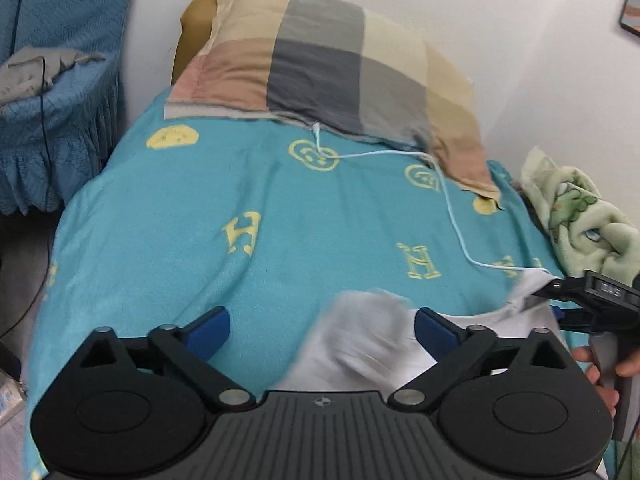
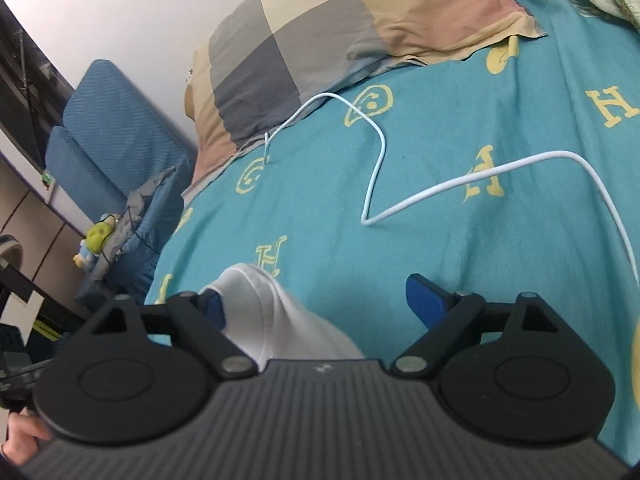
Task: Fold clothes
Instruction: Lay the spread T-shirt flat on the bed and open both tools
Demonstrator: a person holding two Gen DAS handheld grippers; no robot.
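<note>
A white garment (image 1: 360, 344) lies on the teal bedspread (image 1: 240, 200), blurred by motion in the left wrist view. My left gripper (image 1: 322, 330) is open, its blue pads wide apart, with the cloth between them and against the right pad. My right gripper (image 2: 320, 304) is open too; a fold of the white garment (image 2: 272, 316) rests against its left pad (image 2: 214, 306). The right gripper also shows at the right edge of the left wrist view (image 1: 560, 300), with its tips at the garment's far corner.
A checked pillow (image 1: 328, 68) lies at the head of the bed. A white cable (image 2: 440, 188) runs loose across the bedspread. A green blanket (image 1: 580, 220) is bunched at the right. A blue covered chair (image 1: 52, 100) stands left of the bed.
</note>
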